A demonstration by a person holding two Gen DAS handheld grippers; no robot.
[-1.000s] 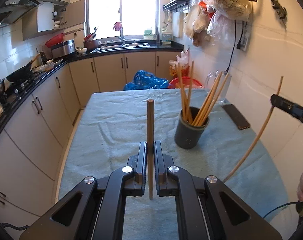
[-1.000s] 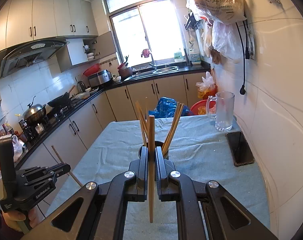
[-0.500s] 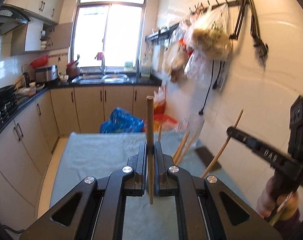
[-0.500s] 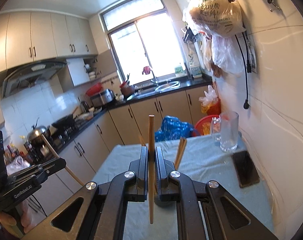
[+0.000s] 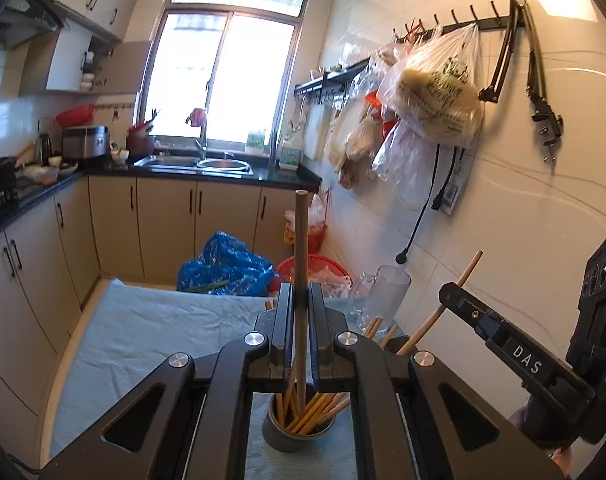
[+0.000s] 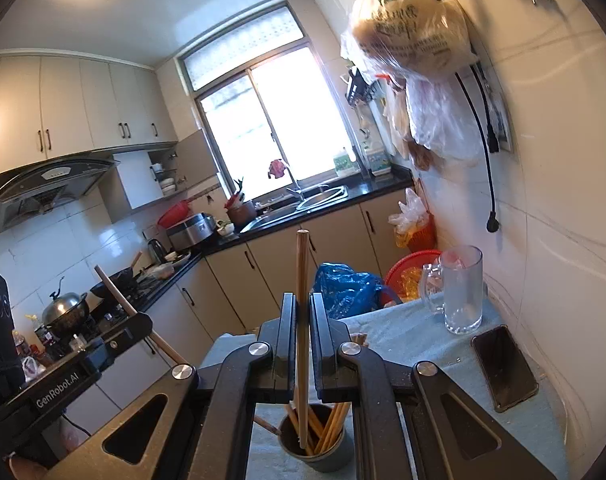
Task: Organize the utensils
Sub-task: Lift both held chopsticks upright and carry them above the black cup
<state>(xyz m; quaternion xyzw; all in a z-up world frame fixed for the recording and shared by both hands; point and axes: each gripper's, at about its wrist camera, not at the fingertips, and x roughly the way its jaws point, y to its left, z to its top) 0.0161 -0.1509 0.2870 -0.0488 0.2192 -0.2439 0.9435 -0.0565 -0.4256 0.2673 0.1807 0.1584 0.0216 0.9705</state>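
My left gripper (image 5: pixel 301 304) is shut on a wooden chopstick (image 5: pixel 301 248), held upright with its lower end inside the mouth of the dark grey holder cup (image 5: pixel 297 438), which holds several chopsticks. My right gripper (image 6: pixel 301 312) is shut on another chopstick (image 6: pixel 301 280), also upright, its lower tip inside the same cup (image 6: pixel 317 450). Each gripper shows in the other's view: the right one (image 5: pixel 447 294) at right, the left one (image 6: pixel 143 322) at left, both close over the cup.
The cup stands on a table with a light blue cloth (image 5: pixel 143 332). A glass mug (image 6: pixel 459 292) and a black phone (image 6: pixel 503 364) lie by the right wall. Plastic bags (image 5: pixel 435 92) hang from wall hooks above. Kitchen counters run behind and left.
Both grippers have risen and come over the cup. The chopsticks' lower ends now sit in the cup's mouth, where earlier they hung short of it.
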